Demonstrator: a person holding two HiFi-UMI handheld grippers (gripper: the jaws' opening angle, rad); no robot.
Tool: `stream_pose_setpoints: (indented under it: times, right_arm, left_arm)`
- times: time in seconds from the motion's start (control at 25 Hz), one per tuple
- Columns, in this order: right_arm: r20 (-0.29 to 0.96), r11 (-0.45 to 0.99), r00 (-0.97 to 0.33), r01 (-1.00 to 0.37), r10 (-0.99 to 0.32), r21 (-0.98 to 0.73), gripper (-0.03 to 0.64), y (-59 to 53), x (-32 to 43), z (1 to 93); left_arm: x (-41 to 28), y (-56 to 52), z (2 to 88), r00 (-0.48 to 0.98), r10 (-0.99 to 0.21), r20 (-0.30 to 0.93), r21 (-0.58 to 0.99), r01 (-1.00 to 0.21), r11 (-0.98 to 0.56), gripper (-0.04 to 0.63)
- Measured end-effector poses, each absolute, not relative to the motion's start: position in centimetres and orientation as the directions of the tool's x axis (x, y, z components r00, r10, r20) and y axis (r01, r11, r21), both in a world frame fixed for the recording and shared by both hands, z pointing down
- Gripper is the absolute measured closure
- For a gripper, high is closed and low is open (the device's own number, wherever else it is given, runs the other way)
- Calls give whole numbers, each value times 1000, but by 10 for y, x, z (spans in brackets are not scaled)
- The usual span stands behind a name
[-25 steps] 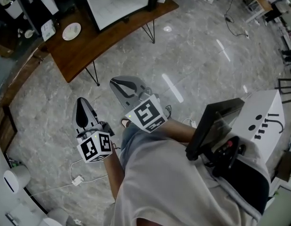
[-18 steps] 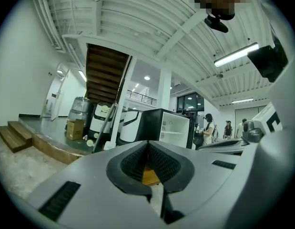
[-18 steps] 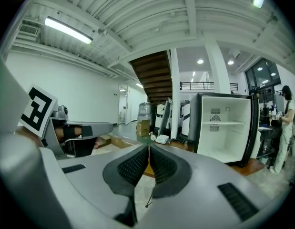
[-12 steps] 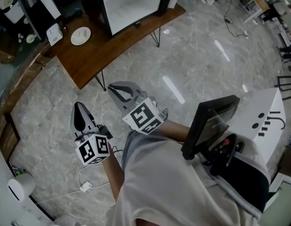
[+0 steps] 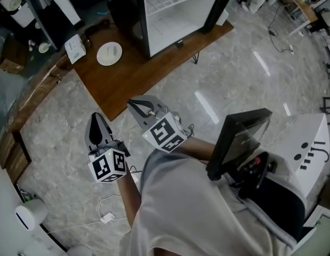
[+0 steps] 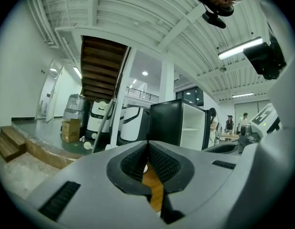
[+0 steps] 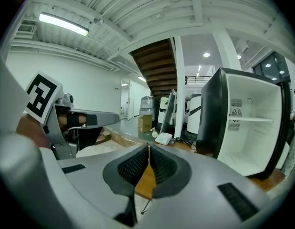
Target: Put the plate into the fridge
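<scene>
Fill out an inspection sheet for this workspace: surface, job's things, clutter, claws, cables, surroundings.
Surface: wooden table, mostly bare.
Job's things: white plate lying flat on the table, left of the fridge; the fridge stands open and its white inside looks empty.
Clutter: small white box on the table beside the plate.
Claws: left claw and right claw both shut, nothing in them.
Cables: white cable with plug loose on the floor near the person.
Surroundings: pale stone floor; dark screen by a white cart at right.
</scene>
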State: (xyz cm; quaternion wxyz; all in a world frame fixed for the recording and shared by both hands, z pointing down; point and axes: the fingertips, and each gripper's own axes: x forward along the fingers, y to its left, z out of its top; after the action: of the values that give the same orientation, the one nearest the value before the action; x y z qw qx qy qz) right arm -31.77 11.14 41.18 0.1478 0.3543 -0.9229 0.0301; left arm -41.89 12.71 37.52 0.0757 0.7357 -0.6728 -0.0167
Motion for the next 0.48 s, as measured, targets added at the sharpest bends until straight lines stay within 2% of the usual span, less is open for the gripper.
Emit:
stream_pose_setpoints:
  times: [0.32, 0.48]
  right_arm:
    - [339, 756, -699, -652, -629, 60, 598, -65, -359, 436]
    - [404, 723, -665, -691, -628, -12, 598, -119, -369, 469]
  left_arm:
    - [-455, -57, 399, 135, -982, 135, 55, -990, -128, 575]
    - [-472, -123, 432, 176, -962, 209, 30, -984, -174, 575]
